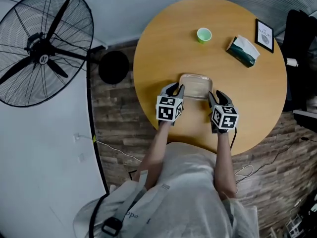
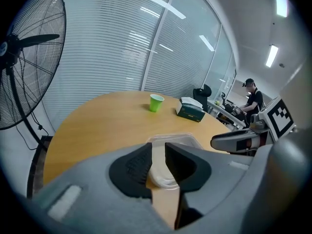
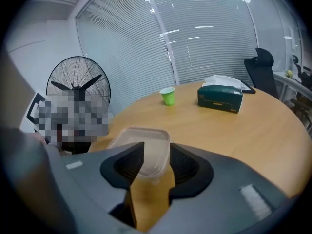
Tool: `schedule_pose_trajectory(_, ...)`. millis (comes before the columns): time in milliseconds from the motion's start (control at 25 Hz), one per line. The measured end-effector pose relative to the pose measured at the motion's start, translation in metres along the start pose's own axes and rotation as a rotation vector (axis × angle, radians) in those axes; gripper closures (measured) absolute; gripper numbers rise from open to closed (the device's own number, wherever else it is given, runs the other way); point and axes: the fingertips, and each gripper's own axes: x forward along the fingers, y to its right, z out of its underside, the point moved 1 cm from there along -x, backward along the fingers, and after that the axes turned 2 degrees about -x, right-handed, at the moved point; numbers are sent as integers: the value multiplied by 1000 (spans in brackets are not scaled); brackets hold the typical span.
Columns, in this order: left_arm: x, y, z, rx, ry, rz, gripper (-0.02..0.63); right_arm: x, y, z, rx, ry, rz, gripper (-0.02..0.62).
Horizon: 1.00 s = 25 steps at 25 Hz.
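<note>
Clear shallow plastic container (image 1: pixel 196 85), rounded corners, mid-frame on worktop (image 1: pixel 163 43). Left gripper (image 1: pixel 176 89) jaws narrowly apart, right gripper (image 1: pixel 214 96) jaws wider, both astride its rim.

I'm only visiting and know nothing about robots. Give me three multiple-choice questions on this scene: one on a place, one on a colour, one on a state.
1. Where is the cup?
A. on the floor
B. on the table, beyond the clear container
C. on a chair

2. What colour is the tissue box?
A. red
B. yellow
C. dark green

3. How do the jaws of the right gripper stand?
A. apart, round a corner of the container
B. shut on nothing
C. clamped on the cup

1 B: the head view shows it farther up the tabletop.
2 C: its sides are dark green.
3 A: the right gripper view shows a gap holding the container's corner.
</note>
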Motion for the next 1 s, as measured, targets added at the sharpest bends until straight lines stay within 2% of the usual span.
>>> schedule_pose_trajectory(560,13,4,21,-33,-82,51,388,15,-6,11,69,-4,-49,312)
schedule_pose_trajectory(800,21,3,28,-48,-106,40,368,21,-7,13,80,-5,-64,293)
schedule_pose_trajectory(1000,26,-2,32,-69,-115,20,368,29,1,16,85,-15,-22,293)
